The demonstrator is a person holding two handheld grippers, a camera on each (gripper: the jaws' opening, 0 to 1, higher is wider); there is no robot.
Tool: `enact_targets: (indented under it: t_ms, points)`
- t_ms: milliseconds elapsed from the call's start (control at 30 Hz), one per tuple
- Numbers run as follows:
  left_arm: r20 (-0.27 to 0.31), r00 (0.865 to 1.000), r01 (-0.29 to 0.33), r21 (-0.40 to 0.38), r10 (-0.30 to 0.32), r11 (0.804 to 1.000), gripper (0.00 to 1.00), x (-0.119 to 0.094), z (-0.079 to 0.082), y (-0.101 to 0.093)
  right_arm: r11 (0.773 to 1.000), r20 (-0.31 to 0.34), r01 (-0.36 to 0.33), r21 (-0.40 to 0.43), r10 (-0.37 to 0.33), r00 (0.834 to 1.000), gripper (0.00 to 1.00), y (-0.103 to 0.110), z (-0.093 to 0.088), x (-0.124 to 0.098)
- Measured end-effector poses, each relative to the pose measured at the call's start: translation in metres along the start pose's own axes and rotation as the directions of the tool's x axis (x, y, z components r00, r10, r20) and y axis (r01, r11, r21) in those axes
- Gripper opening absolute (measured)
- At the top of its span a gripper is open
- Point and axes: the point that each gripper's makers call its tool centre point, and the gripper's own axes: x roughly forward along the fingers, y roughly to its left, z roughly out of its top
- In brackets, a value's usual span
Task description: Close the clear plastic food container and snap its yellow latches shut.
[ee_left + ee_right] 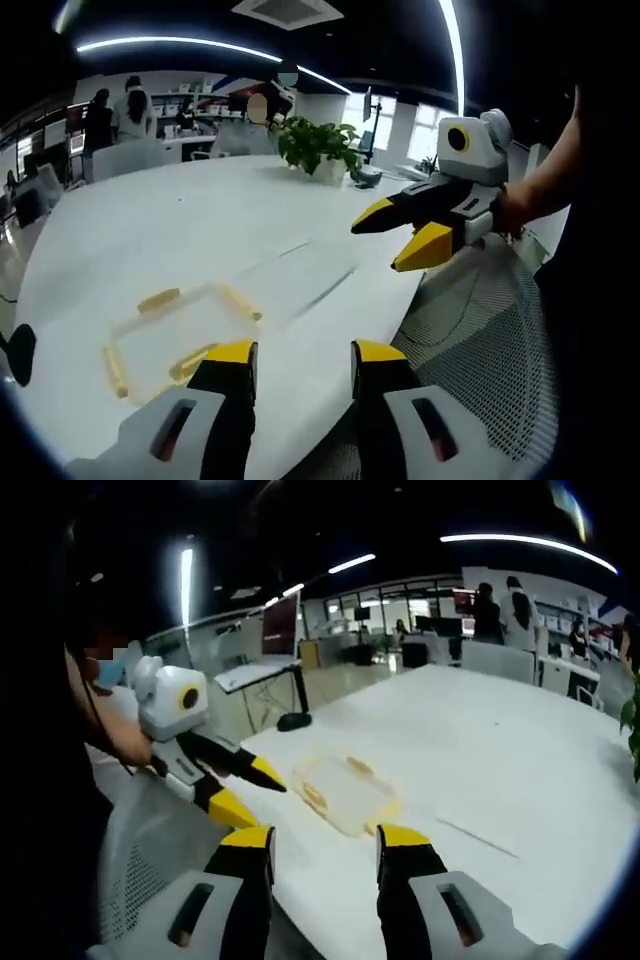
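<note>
The clear plastic food container [178, 338] lies flat on the white table [200, 230] near its front edge, with yellow latches [159, 299] along its sides. The blur hides whether the latches are snapped. My left gripper [304, 355] is open and empty, its left jaw tip just over the container's near corner. My right gripper [378, 248] hovers open above the table edge, well right of the container. In the right gripper view the container [345, 792] lies just beyond my open right gripper [325, 837], and the left gripper [262, 802] hangs open at its left.
A potted plant [318, 145] stands at the table's far side. A mesh chair [480, 330] sits below the table edge beside the person's arm [545, 180]. Several people [120, 110] stand at desks far back. A monitor [280, 625] stands on a side desk.
</note>
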Motion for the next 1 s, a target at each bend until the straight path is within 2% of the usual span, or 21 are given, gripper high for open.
enact_targets:
  t_ms: [100, 233, 400, 633, 1000]
  points:
    - [-0.005, 1.000, 0.001, -0.005, -0.001, 1.000, 0.37, -0.002, -0.003, 0.007, 1.000, 0.003, -0.006, -0.013, 0.006, 1.000, 0.40, 0.000, 0.004, 0.004]
    - [-0.044, 0.999, 0.000, 0.021, 0.001, 1.000, 0.36, -0.004, -0.011, 0.017, 1.000, -0.007, -0.012, -0.029, 0.012, 1.000, 0.40, 0.001, 0.005, 0.010]
    - [-0.065, 0.998, 0.006, 0.026, -0.004, 1.000, 0.36, -0.008, -0.015, 0.027, 0.996, -0.034, -0.040, -0.082, 0.037, 0.999, 0.40, 0.005, 0.003, 0.020]
    - [-0.088, 0.996, 0.019, 0.021, -0.017, 1.000, 0.36, -0.010, -0.022, 0.032, 0.993, -0.064, -0.054, -0.107, 0.047, 0.997, 0.40, 0.007, -0.002, 0.031]
    - [-0.114, 0.993, 0.034, 0.032, -0.030, 0.999, 0.33, -0.013, -0.024, 0.047, 0.986, -0.089, -0.082, -0.146, 0.069, 0.994, 0.41, 0.007, 0.000, 0.047]
